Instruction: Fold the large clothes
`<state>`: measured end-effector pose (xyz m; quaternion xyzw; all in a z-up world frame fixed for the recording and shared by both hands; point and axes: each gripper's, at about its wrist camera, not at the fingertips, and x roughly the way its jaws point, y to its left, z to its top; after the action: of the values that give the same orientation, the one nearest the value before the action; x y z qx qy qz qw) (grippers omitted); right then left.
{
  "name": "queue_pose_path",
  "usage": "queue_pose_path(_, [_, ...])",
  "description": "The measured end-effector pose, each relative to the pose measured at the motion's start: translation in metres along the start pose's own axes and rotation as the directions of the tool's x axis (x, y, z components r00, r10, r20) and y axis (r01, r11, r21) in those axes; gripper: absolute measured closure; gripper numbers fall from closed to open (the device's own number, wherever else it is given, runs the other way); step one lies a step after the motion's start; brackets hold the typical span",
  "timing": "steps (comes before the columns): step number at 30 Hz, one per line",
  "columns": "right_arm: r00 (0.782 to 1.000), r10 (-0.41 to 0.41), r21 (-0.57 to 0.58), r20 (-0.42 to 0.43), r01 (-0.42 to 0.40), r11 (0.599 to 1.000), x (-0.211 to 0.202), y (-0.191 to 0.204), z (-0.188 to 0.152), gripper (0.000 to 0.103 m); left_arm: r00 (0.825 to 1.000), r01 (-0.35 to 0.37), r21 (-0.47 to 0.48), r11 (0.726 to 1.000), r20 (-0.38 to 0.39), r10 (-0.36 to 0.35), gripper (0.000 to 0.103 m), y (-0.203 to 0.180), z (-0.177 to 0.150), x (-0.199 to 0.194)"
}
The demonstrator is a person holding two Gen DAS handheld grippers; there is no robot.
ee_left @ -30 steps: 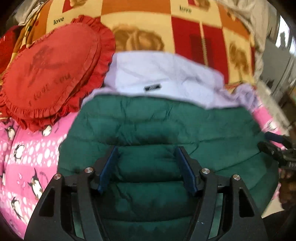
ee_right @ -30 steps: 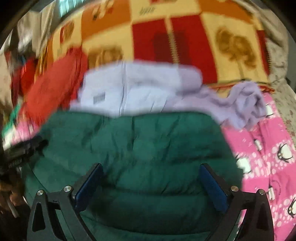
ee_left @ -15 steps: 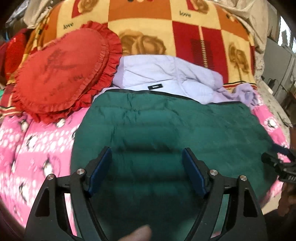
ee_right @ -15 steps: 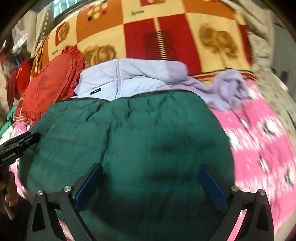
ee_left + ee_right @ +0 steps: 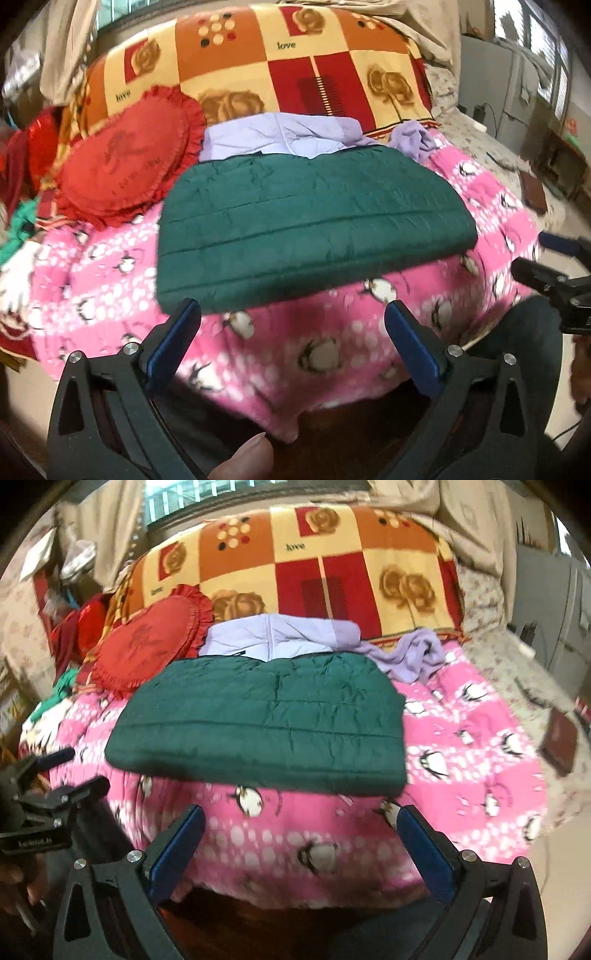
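Jacket (image 5: 306,229): you have a dark green quilted puffer, folded into a flat, thick rectangle with stitched bands running across it.
Place: it lies on the pink blanket (image 5: 332,339), its near edge close to the bed's front edge, its far edge overlapping a lilac garment (image 5: 280,136).
Neighbours: a red cushion (image 5: 129,155) sits just beside its left corner; a loose lilac cloth (image 5: 413,657) lies at the far right corner.
Handling: judge it soft, light and springy; padding like this tends to puff up and let a fold creep open, and the shell looks smooth enough to slip from a shallow pinch.
Where to hold: if you need another fold, take the two near corners, biting deep through all layers at a stitched seam, not the puffed middle.
Left gripper (image 5: 291,325): spread wide, holding nothing, hovering in front of the near edge, apart from the jacket.
Right gripper (image 5: 299,825): spread wide too, empty, just short of the near edge.
Progress: the bundle looks neat and squared; you may be done with this piece, though I cannot tell how many layers lie beneath.
Risk: dragging it could pull the blanket or the lilac garment along.
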<state>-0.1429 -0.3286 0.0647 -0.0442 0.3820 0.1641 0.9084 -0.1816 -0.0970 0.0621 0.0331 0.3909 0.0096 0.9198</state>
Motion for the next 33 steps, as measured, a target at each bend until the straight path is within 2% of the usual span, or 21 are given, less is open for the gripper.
queue_pose_path(6, [0.993, -0.113, -0.071, 0.033, 0.115, 0.991, -0.037, 0.007, -0.031, 0.0, 0.999, -0.03, 0.019, 0.999, 0.026, 0.03, 0.003, -0.006, -0.014, -0.033])
queue_pose_path(15, [0.989, -0.095, -0.063, 0.11, 0.102, 0.993, -0.07, 0.007, -0.032, 0.0, 0.997, -0.04, -0.01, 0.999, 0.065, 0.04, 0.003, -0.006, -0.013, -0.055])
queue_pose_path(33, [0.99, -0.083, -0.075, 0.112, 0.091, 0.993, -0.07, 0.013, -0.03, 0.0, 0.999, -0.014, -0.019, 1.0, 0.052, 0.015, 0.003, 0.0, -0.011, -0.05])
